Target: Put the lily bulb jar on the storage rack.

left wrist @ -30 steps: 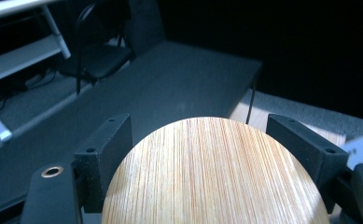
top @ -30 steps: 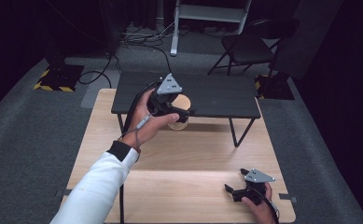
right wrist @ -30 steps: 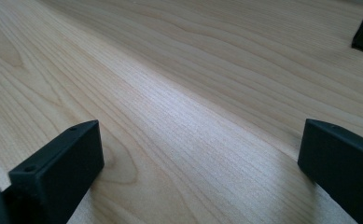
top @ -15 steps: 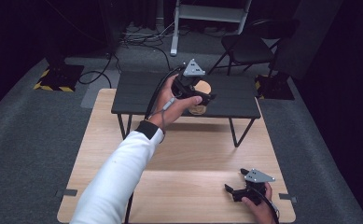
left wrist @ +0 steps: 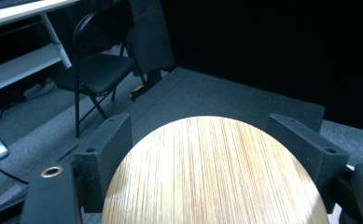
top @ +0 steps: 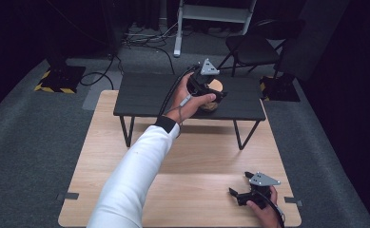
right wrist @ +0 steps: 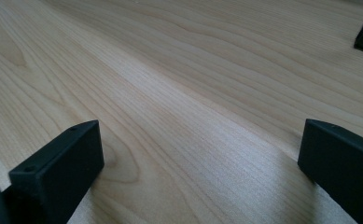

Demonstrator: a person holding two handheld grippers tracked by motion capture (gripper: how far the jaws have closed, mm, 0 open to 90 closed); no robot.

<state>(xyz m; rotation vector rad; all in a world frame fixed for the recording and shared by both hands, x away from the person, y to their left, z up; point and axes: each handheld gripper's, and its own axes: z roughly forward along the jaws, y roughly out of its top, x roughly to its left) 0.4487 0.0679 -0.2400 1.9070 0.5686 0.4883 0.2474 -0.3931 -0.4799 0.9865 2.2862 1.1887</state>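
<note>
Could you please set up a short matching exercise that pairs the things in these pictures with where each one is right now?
Things:
1. round light wooden disc
2. right gripper
3. black folding chair
4. low black slatted table

Places:
A. on the grey carpet beyond the tables
B. between the left gripper's jaws
C. standing on the light wooden tabletop
D. low over the tabletop's near right corner, open

Pairs: 1-B, 2-D, 3-A, 4-C

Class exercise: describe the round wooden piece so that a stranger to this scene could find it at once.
Start at the low black table standing at the far end of the pale wooden tabletop. Over its right part, the left gripper clasps a round wooden disc between its jaws. It is the sole pale, straight-grained round thing against that black surface.
</note>
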